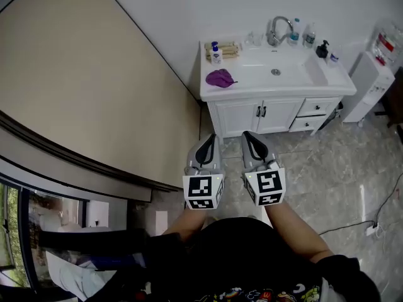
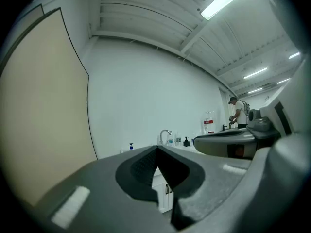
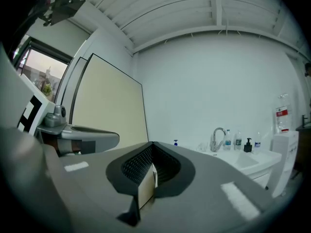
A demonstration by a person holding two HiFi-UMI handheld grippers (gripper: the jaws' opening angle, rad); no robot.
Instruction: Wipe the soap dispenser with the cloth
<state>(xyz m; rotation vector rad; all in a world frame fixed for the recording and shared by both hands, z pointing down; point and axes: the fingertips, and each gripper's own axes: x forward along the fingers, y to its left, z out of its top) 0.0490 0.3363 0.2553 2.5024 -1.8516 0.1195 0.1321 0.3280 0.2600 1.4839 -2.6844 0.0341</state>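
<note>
Left gripper [image 1: 210,138] and right gripper [image 1: 250,134]: smooth grey tapered shells with ribbed black pads, level and side by side, each pair of jaws pressed together on nothing. Crumpled purple cloth [image 1: 220,78] lies on the glossy white vanity top [image 1: 252,88], left of the basin. The small white soap dispenser [image 1: 216,55] with a blue pump stands just behind it, well apart from both sets of fingertips.

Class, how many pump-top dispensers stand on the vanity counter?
2: a blue-topped white dispenser at the counter's back left, and a black dispenser right of the faucet. Others may be hidden.
</note>
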